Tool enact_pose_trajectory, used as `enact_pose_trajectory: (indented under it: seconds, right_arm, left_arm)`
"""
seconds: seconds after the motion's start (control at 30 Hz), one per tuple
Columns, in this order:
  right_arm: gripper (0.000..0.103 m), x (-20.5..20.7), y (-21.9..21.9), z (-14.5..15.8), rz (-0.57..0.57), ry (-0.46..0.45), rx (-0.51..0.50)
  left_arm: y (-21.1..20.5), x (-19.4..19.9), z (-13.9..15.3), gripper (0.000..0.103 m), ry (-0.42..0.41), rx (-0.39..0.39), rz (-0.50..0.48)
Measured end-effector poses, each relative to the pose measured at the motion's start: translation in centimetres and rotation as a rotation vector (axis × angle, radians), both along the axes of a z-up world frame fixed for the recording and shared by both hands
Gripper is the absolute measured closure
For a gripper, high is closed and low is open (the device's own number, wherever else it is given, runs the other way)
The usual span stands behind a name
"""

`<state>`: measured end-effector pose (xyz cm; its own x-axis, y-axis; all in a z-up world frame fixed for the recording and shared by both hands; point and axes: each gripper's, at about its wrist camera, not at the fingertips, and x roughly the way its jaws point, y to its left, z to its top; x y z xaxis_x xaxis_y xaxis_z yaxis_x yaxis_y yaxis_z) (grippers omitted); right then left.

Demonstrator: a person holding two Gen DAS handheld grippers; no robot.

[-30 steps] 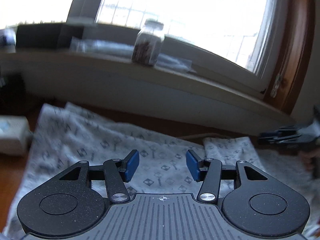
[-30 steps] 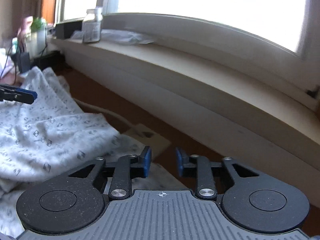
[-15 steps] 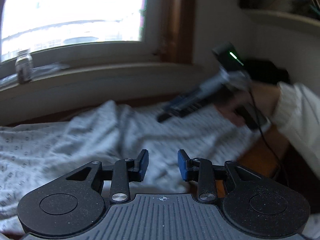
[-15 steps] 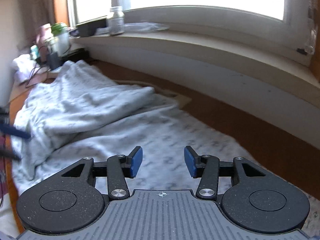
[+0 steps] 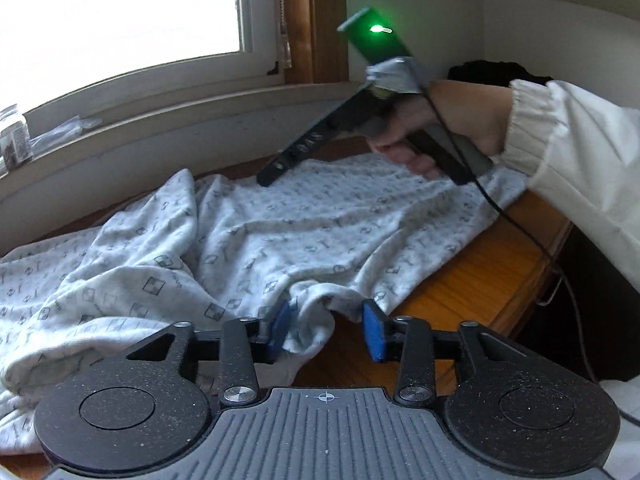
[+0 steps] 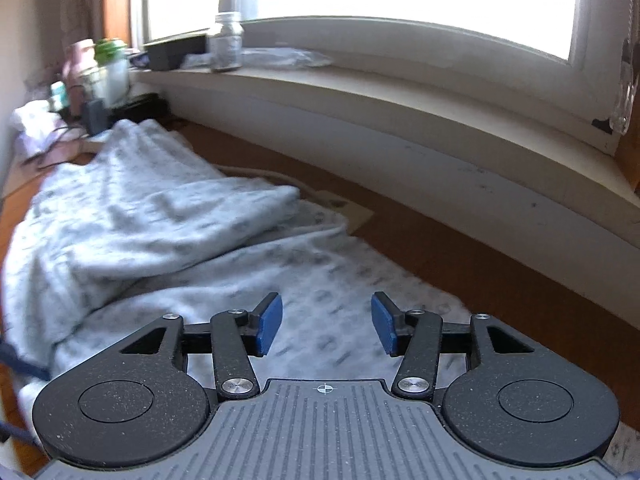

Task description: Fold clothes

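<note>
A white garment (image 5: 280,232) with a grey square print lies rumpled on the wooden table (image 5: 472,280). My left gripper (image 5: 327,334) is at its near hem. A drooping fold of that hem hangs between the blue pads (image 5: 280,330), brushing the left one, and the jaws are not pressed on it. In the right wrist view the garment (image 6: 160,220) is partly folded over itself. My right gripper (image 6: 326,328) hovers over its flat near part, jaws opening, with nothing between them. In the left wrist view the right gripper (image 5: 272,172) is held by a hand above the garment's far side.
A window sill (image 6: 400,92) runs along the back with a glass jar (image 6: 226,40), a dark box and plastic bags. Bottles and cables crowd the far left corner (image 6: 88,80). The table's edge (image 5: 532,280) drops off at the right, under a white sleeve (image 5: 580,184).
The left wrist view swung from the window and jar to look along the garment toward the right hand. Its jaws narrowed and now frame the hem. The right jaws widened over the cloth.
</note>
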<state>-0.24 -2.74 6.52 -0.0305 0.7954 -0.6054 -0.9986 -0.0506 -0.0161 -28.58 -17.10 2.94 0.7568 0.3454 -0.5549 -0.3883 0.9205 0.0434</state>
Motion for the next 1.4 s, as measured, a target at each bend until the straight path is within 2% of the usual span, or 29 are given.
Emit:
enact_pose_trajectory:
  seconds: [0.03, 0.07, 0.13, 0.23, 0.47, 0.53, 0.57, 0.6, 0.7, 0.83, 1.03, 1.2, 1.23, 1.3, 1.37, 1.4]
  right_arm:
    - [0.053, 0.5, 0.7, -0.1, -0.012, 0.007, 0.001]
    - [0.053, 0.9, 1.5, -0.3, -0.024, 0.013, 0.0]
    - [0.053, 1.7, 3.1, -0.6, -0.049, 0.019, -0.009]
    - [0.053, 2.7, 5.4, -1.0, -0.067, 0.037, -0.027]
    - [0.053, 2.5, 8.5, -2.2, -0.016, 0.038, -0.054]
    - [0.061, 2.5, 8.8, -2.2, -0.001, 0.055, -0.051]
    - [0.087, 2.3, 8.8, -2.2, 0.002, 0.056, -0.052]
    - [0.1, 2.1, 8.8, -2.1, -0.001, 0.037, -0.052]
    - [0.1, 1.7, 8.8, -1.8, -0.006, 0.003, -0.04]
    - [0.101, 1.5, 8.6, -0.7, -0.051, -0.048, 0.039]
    - [0.101, 0.6, 9.5, 0.2, -0.105, -0.155, 0.11]
    - [0.097, 0.7, 9.9, -0.2, -0.104, -0.163, 0.065]
    - [0.094, 0.9, 9.5, -0.1, -0.104, -0.149, 0.061]
    - [0.074, 1.7, 8.6, 0.1, -0.097, -0.11, 0.049]
    - [0.057, 3.2, 7.6, 0.0, -0.076, -0.03, 0.017]
    - [0.056, 4.0, 7.2, -0.1, -0.065, 0.01, 0.001]
  left_arm:
    - [0.1, 0.0, -0.1, 0.083, -0.002, -0.003, -0.003]
    - [0.2, 0.0, -0.2, 0.091, -0.009, -0.002, 0.0]
    - [0.4, -0.4, -0.2, 0.095, -0.033, 0.001, 0.001]
    - [0.6, -0.9, 0.0, 0.095, -0.059, -0.023, -0.002]
    - [1.5, -0.8, 0.0, 0.095, -0.074, -0.053, 0.001]
    - [1.6, -0.6, -0.1, 0.095, -0.079, -0.056, 0.002]
    - [1.6, -0.6, -0.1, 0.095, -0.08, -0.056, 0.003]
    - [1.6, -0.5, -0.1, 0.095, -0.079, -0.052, 0.001]
    - [1.0, -0.7, 0.0, 0.095, -0.082, -0.04, -0.004]
    - [0.0, -1.3, 0.1, 0.096, -0.098, -0.05, -0.01]
    - [-0.8, -2.1, 0.0, 0.096, -0.093, -0.07, -0.022]
    - [-0.4, -2.4, -0.3, 0.096, -0.093, -0.094, -0.018]
    - [-0.3, -2.4, -0.3, 0.096, -0.095, -0.095, -0.018]
    - [-0.3, -2.3, -0.3, 0.096, -0.095, -0.093, -0.02]
    - [-0.2, -2.2, -0.4, 0.096, -0.095, -0.093, -0.022]
    - [-0.1, -2.1, -0.4, 0.096, -0.096, -0.096, -0.022]
